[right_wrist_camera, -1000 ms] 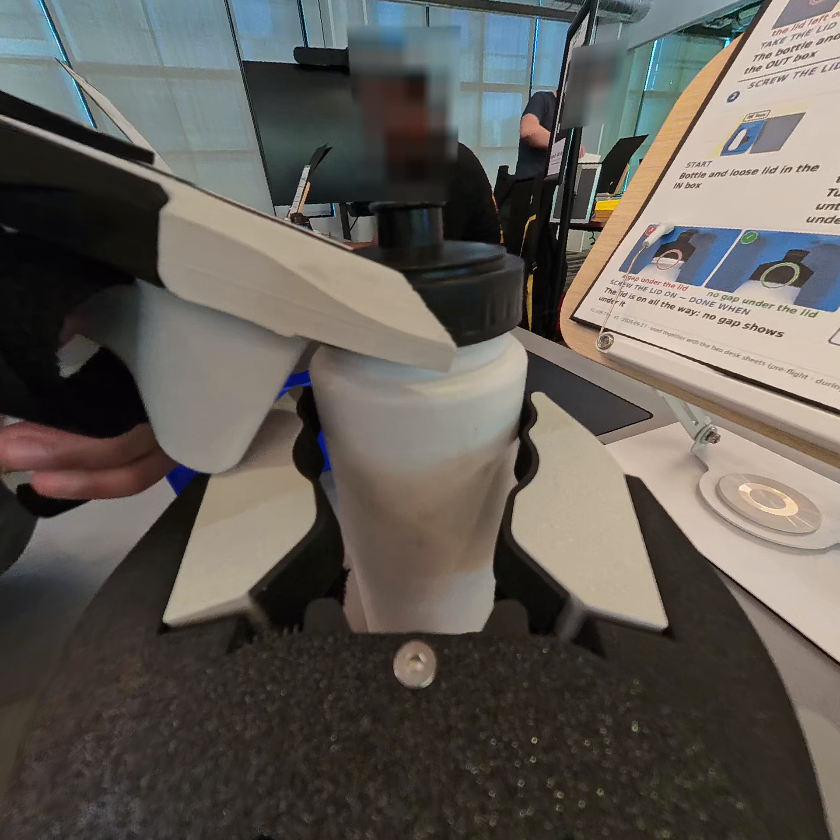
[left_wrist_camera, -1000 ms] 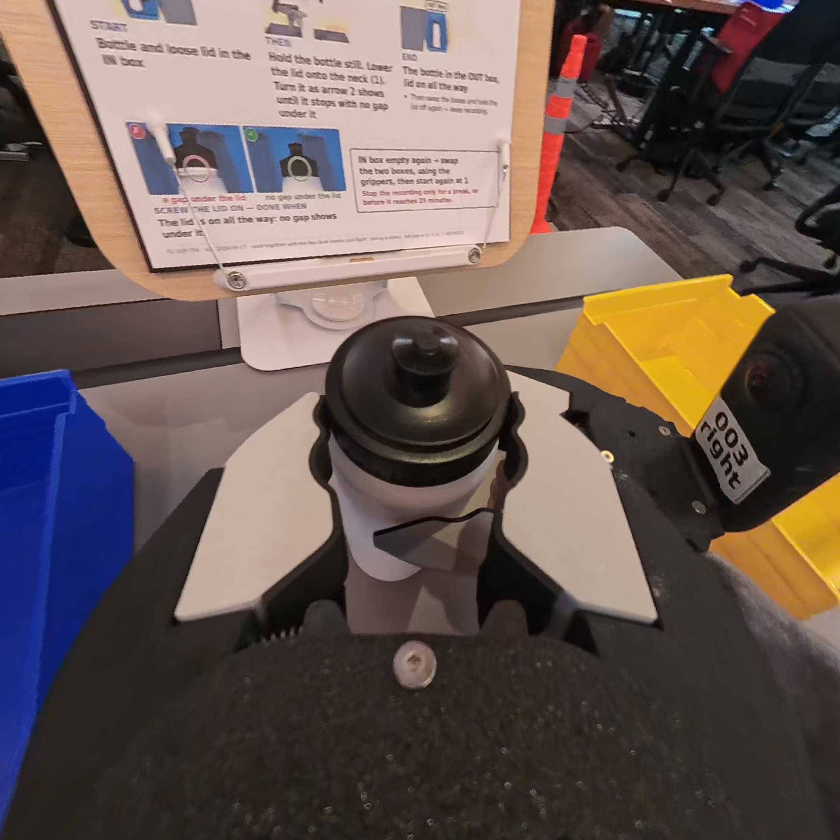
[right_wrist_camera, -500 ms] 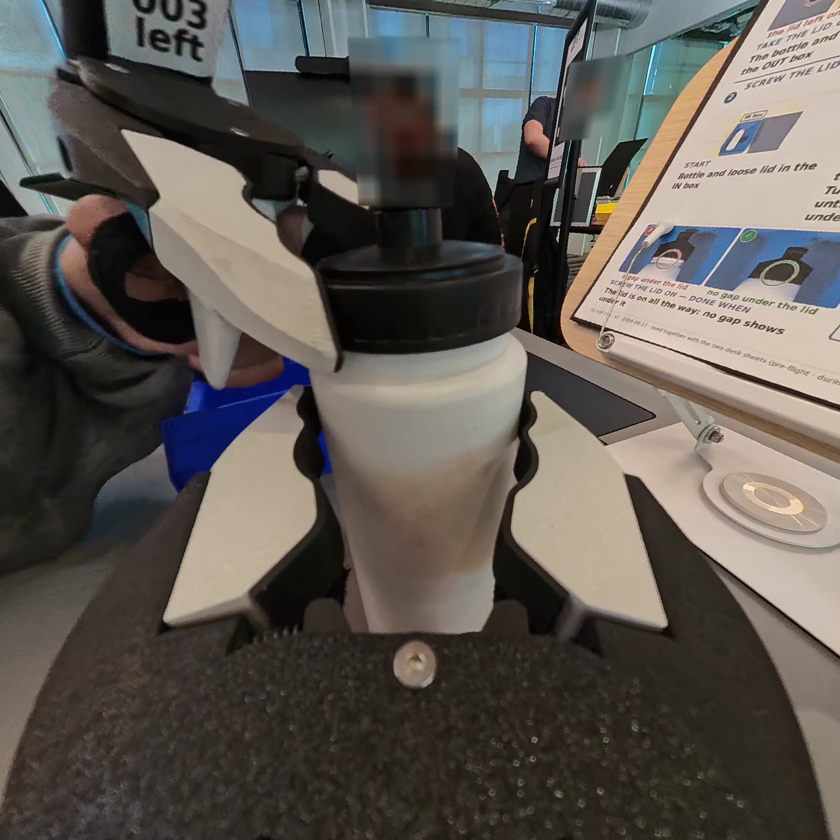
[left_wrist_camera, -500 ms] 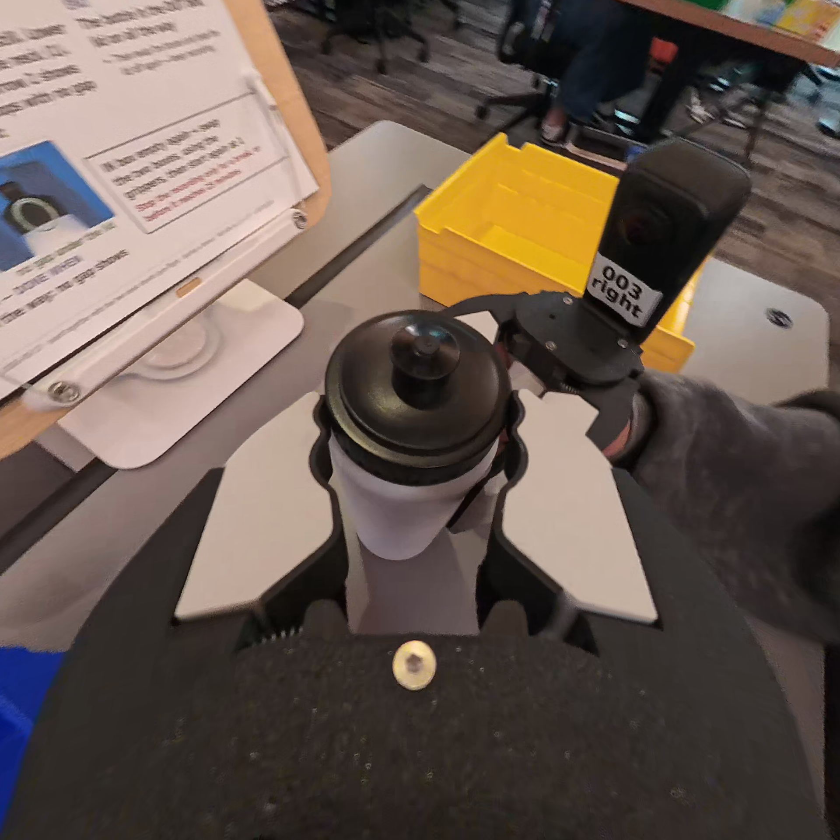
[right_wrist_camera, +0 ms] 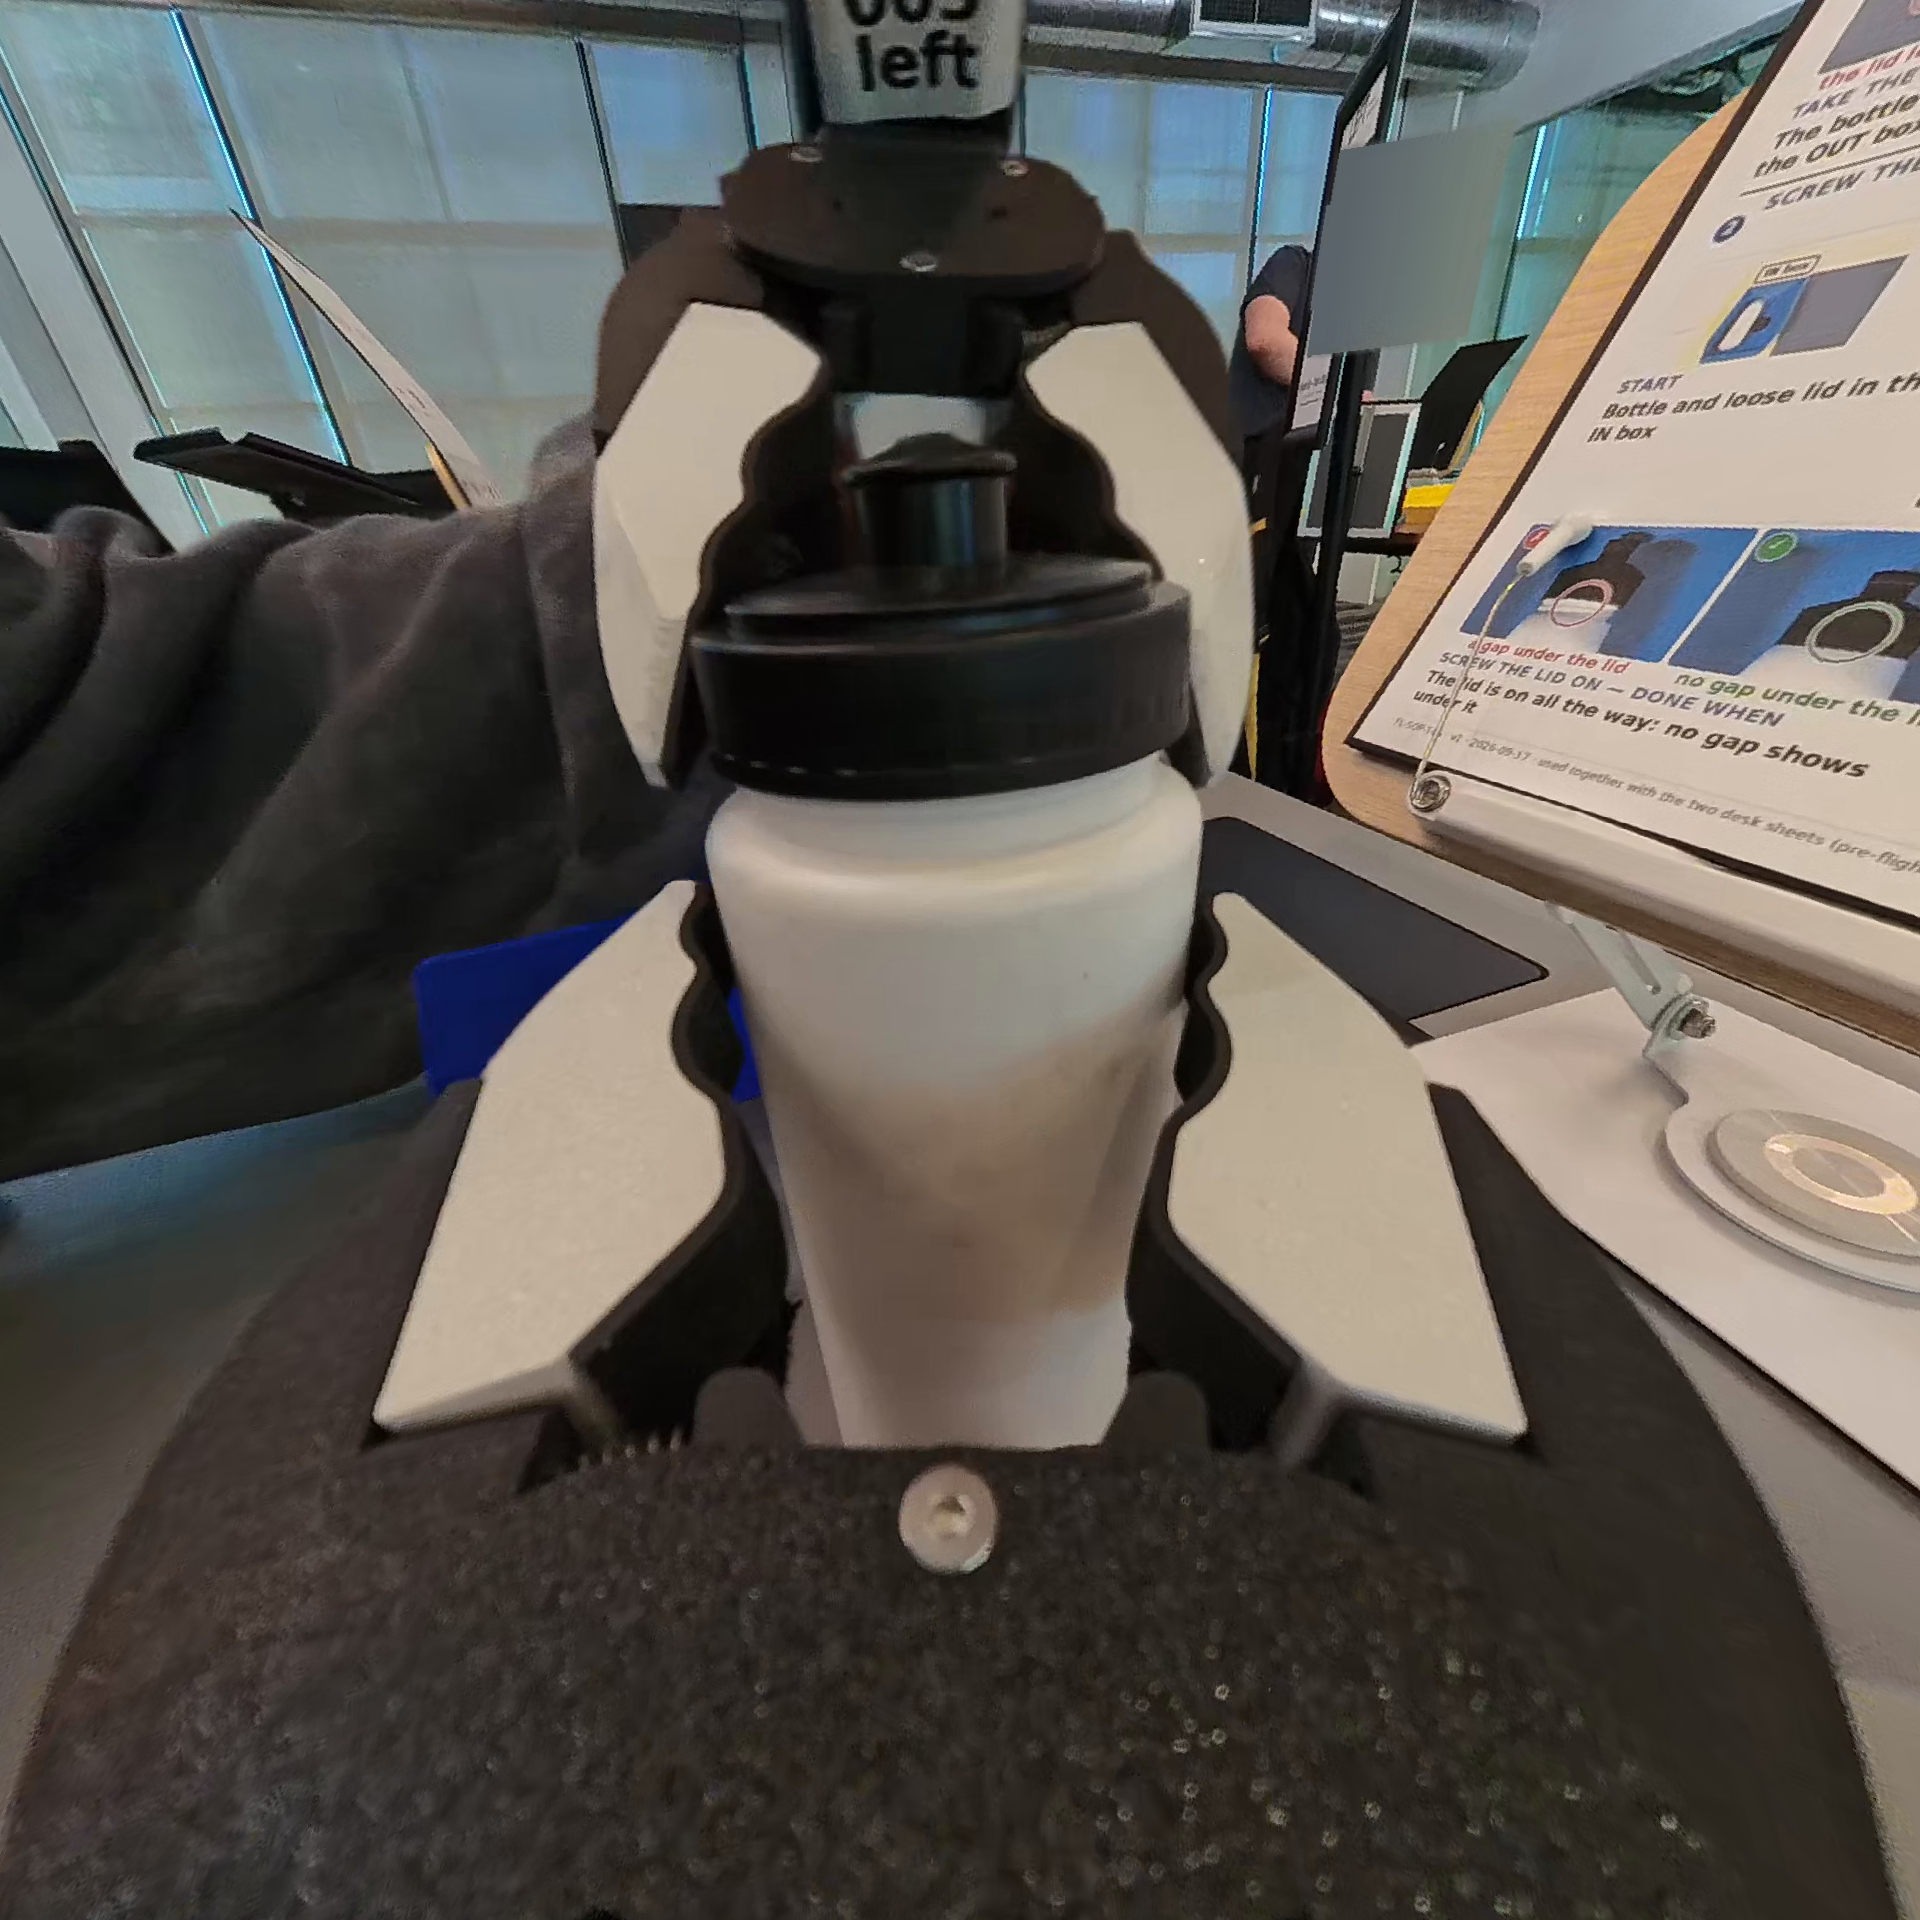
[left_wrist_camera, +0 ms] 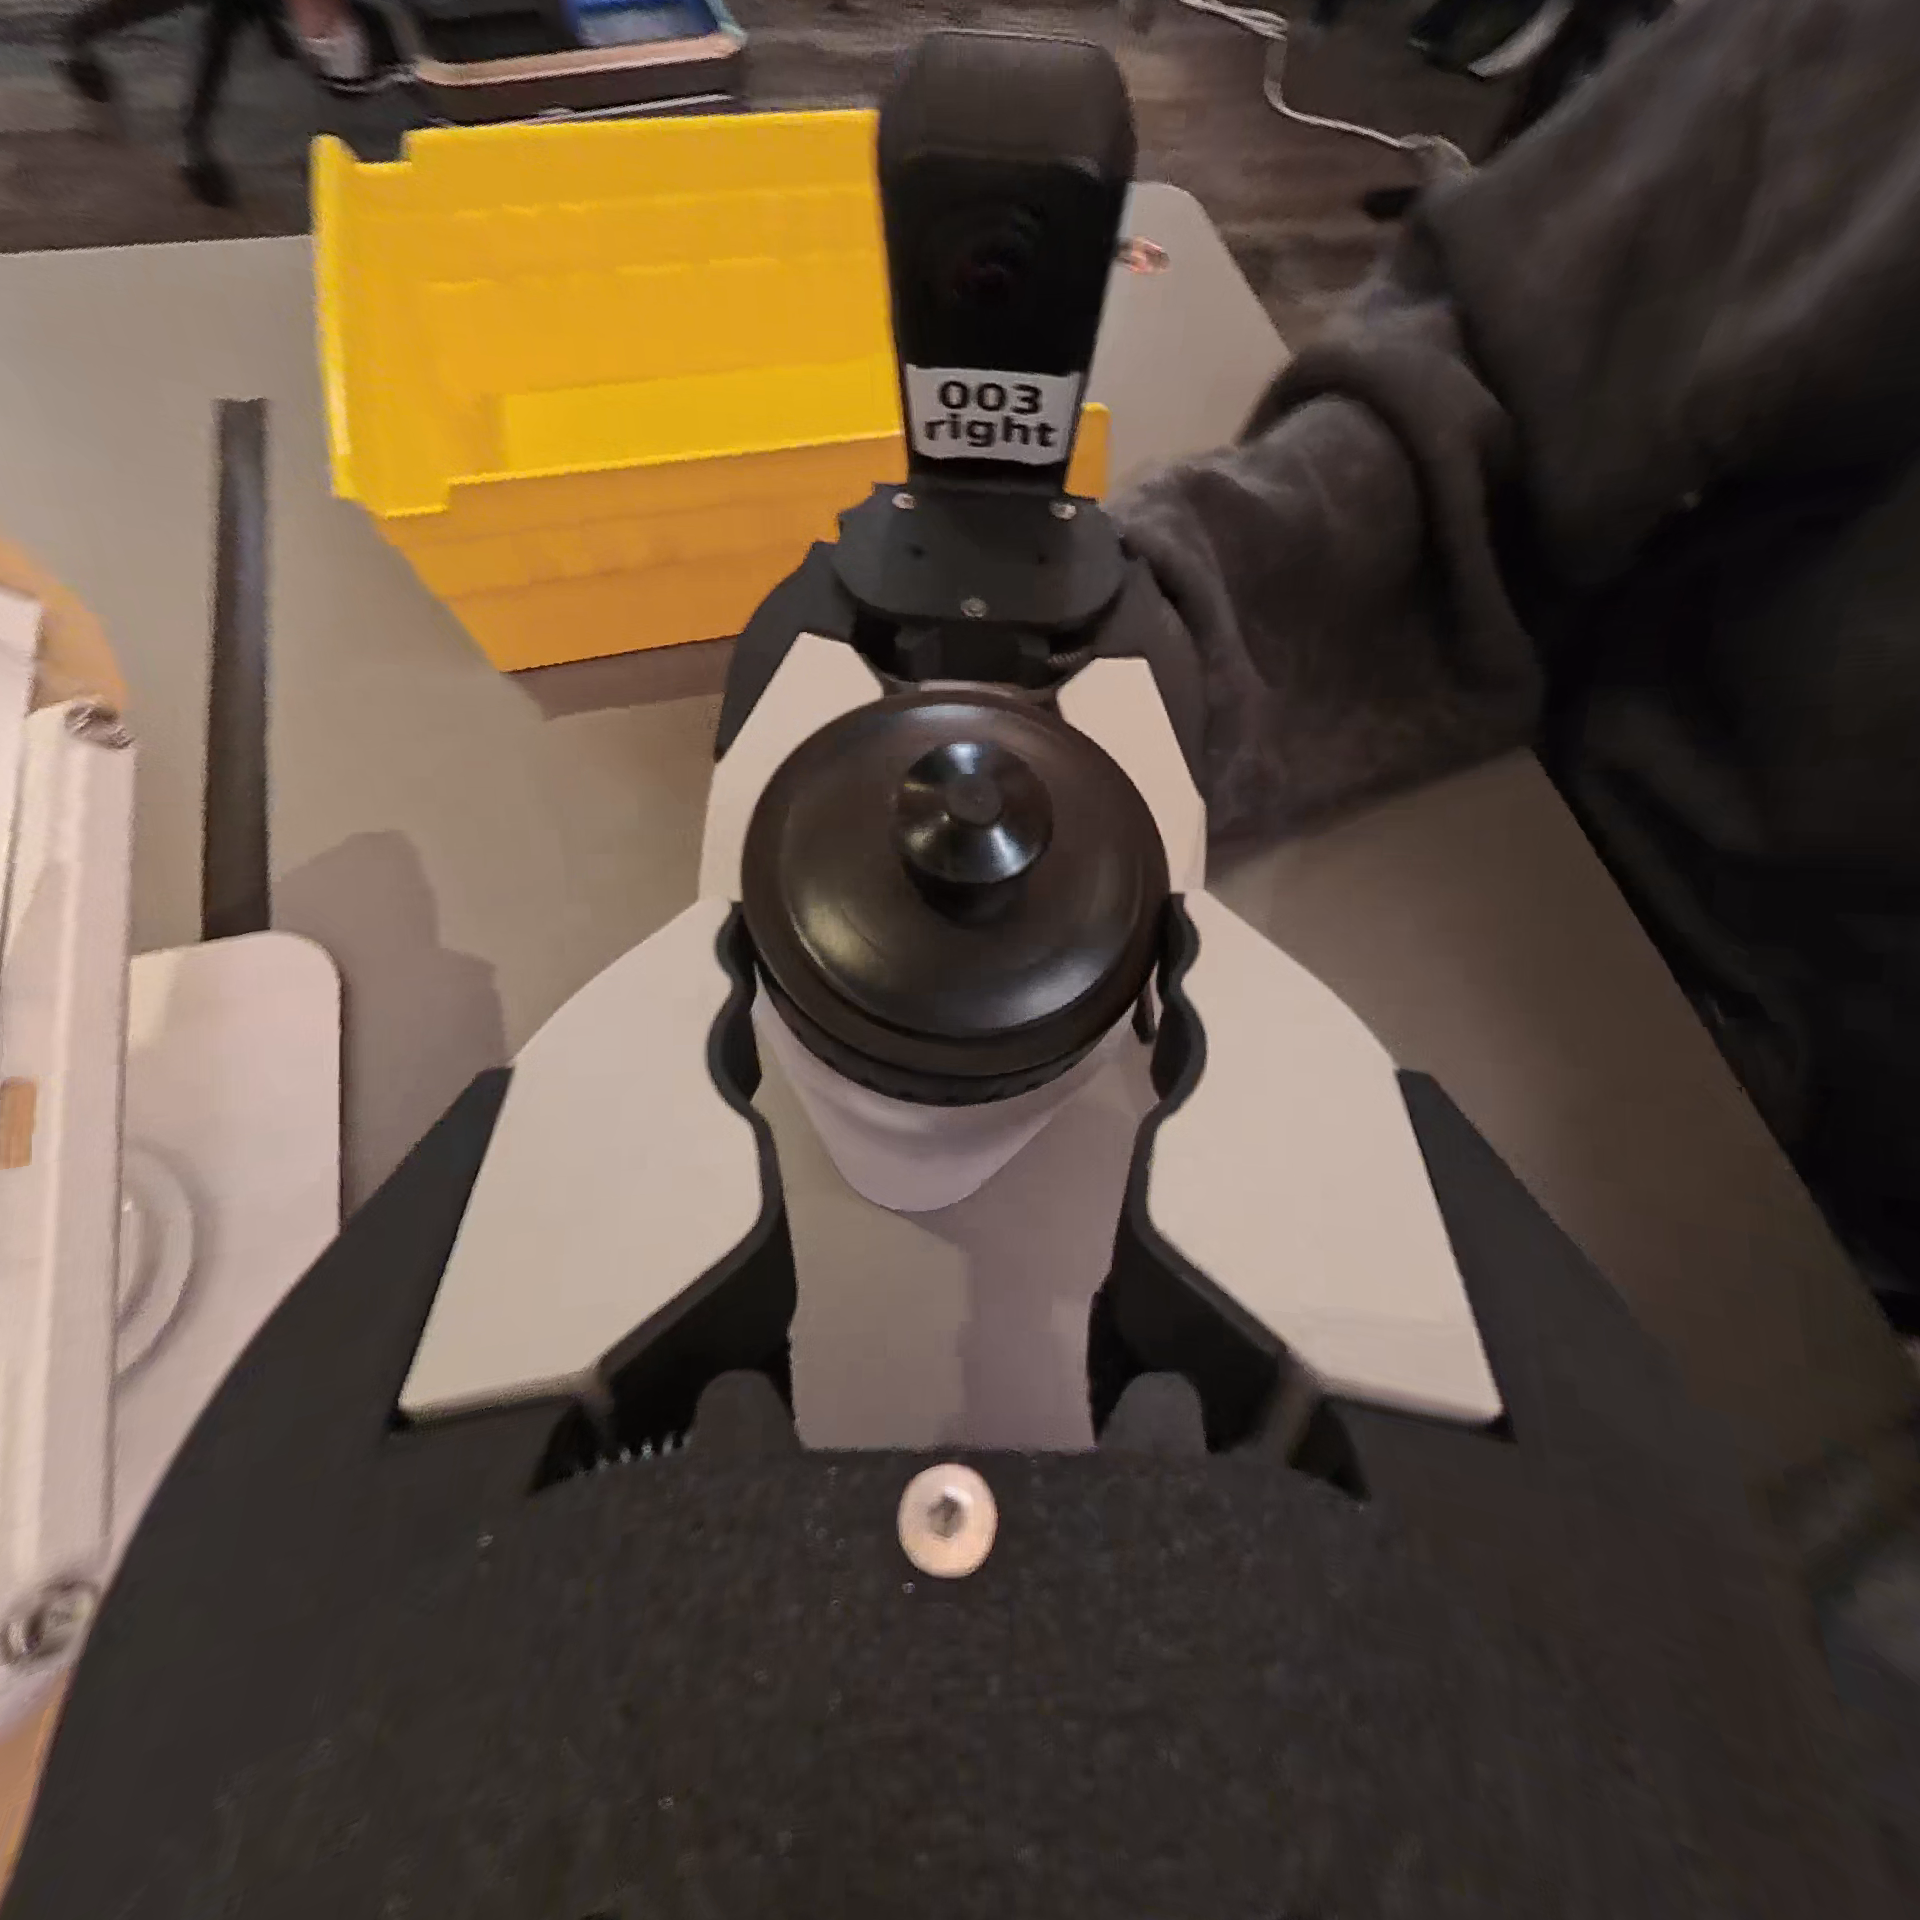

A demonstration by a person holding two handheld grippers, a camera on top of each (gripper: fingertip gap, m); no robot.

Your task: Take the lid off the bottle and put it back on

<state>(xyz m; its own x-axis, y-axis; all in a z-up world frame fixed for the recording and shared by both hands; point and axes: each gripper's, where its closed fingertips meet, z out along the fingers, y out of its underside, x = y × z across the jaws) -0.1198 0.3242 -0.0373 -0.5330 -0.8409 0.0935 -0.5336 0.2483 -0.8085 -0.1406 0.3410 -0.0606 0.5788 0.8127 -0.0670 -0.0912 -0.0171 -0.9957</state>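
A white bottle stands upright with its black lid on top. My right gripper is shut on the bottle's body. My left gripper is shut on the lid from the opposite side. Its white fingers clasp the lid's rim in the right wrist view. In the left wrist view the bottle's white shoulder shows under the lid. The right gripper's fingers reach in below the lid from the far side. The bottle's base is hidden.
A yellow bin stands on the grey table behind the right gripper. A blue bin is behind the bottle. An instruction board on a white stand is to the right. A grey sleeve reaches in.
My left gripper has swung around the bottle with the lid in its grip, from the side to straight opposite the right gripper. The right gripper and bottle have stayed still.
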